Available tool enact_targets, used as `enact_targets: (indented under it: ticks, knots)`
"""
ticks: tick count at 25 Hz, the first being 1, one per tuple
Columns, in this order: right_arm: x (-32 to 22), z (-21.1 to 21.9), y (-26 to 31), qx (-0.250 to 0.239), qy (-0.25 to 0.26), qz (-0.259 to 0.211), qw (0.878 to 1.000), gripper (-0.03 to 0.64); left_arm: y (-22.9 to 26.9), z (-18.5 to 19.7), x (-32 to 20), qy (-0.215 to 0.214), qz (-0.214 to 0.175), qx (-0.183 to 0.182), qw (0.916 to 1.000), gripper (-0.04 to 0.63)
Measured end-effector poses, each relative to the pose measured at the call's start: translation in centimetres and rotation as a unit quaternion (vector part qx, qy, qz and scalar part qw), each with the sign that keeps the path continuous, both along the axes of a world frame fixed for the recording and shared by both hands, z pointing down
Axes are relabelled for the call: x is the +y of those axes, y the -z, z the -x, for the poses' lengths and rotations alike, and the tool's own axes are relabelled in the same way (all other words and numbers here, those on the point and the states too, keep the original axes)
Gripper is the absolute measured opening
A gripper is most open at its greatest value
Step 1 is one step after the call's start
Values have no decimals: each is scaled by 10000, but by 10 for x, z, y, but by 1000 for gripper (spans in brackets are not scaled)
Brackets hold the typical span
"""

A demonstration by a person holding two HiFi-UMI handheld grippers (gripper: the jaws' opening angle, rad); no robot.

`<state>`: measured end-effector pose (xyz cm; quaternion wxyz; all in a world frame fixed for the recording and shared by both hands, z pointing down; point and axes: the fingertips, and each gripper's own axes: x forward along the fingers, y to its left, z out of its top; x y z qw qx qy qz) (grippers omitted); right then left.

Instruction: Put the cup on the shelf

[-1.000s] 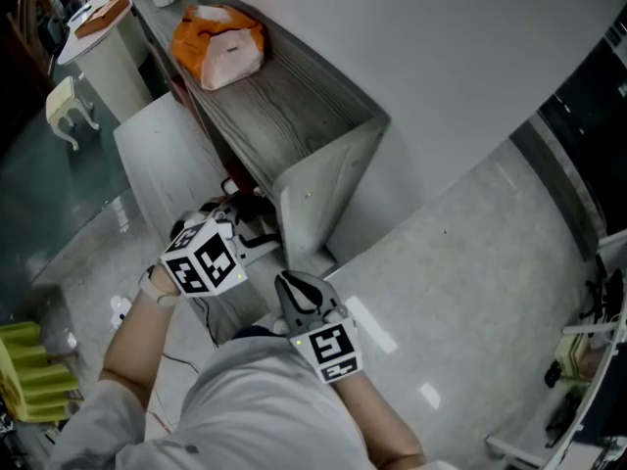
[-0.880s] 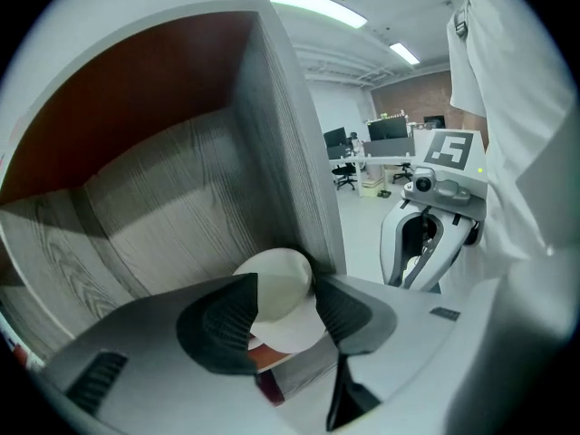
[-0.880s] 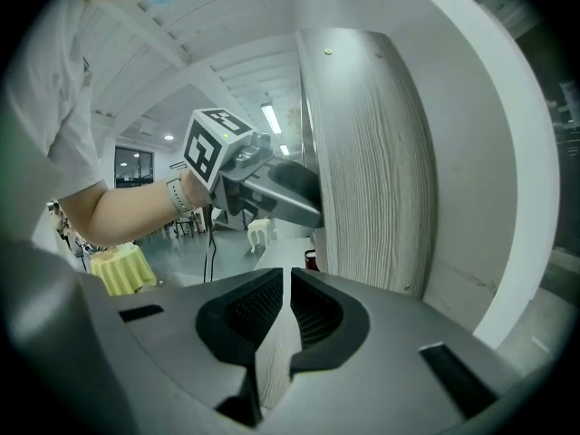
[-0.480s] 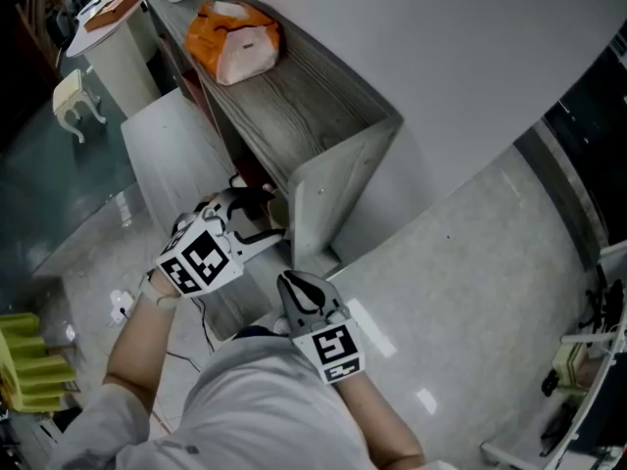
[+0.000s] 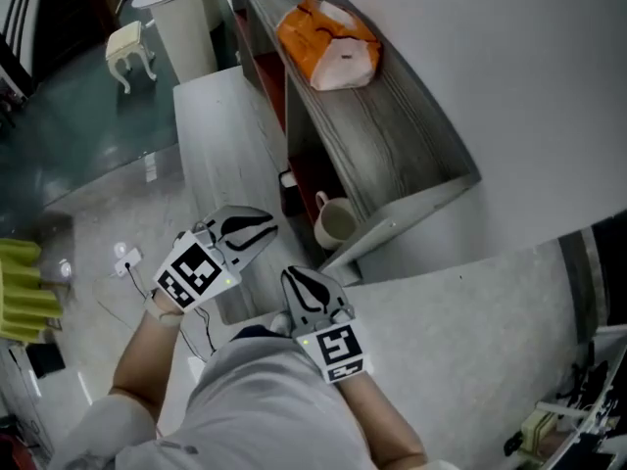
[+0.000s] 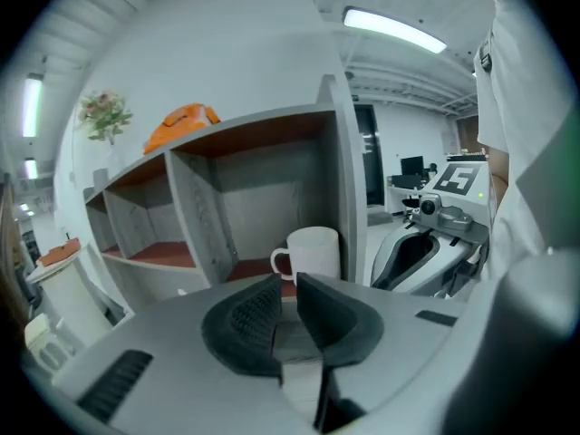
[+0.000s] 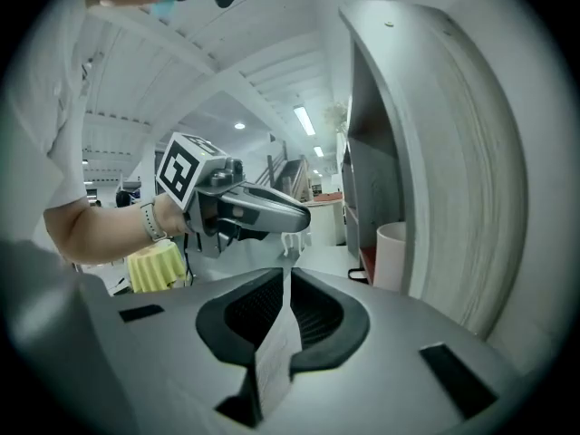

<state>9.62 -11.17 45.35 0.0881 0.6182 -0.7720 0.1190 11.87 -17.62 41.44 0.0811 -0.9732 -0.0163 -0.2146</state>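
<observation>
The white cup (image 5: 336, 222) stands upright in the lower end compartment of the grey wooden shelf (image 5: 392, 155), handle toward the room. My left gripper (image 5: 266, 230) hangs just in front of that compartment, clear of the cup. Its jaws are closing, only a narrow gap is left, and nothing is between them. In the left gripper view the cup (image 6: 314, 252) shows beyond the left gripper (image 6: 288, 284). My right gripper (image 5: 292, 278) is shut and empty, near my body. In the right gripper view the cup (image 7: 391, 256) stands by the shelf's end wall (image 7: 453, 170), past the right gripper (image 7: 286, 279).
An orange bag (image 5: 328, 45) lies on top of the shelf. A round white table (image 5: 186, 18) and a small white stool (image 5: 127, 47) stand farther along. Something yellow (image 5: 20, 292) sits at the left edge, and a cable with a plug (image 5: 127, 260) lies on the floor.
The left gripper has come back out from under the shelf with empty jaws. The cup now stands free in the lower compartment. The head view has swung left.
</observation>
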Motion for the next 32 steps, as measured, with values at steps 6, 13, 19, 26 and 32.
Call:
enact_targets:
  ticks: [6, 13, 19, 26, 32]
  knots:
    - [-28, 24, 10, -69, 645, -63, 9979, 36, -5, 61, -17, 1137, 356, 92, 9928, 17]
    - [-53, 46, 18, -333, 1139, -174, 9928, 35, -7, 137, -21, 2578, 968, 609, 9594, 16]
    - [-60, 70, 17, -315, 1748, -142, 9840, 35, -1, 190, -14, 3585, 1266, 1219, 9168, 16]
    - [-66, 92, 20, -424, 2103, -150, 9766, 36, -8, 227, 2, 4416, 1226, 1562, 8750, 15]
    - [-67, 110, 21, -484, 2300, -211, 9718, 35, -16, 249, 12, 4812, 1233, 1629, 8525, 15]
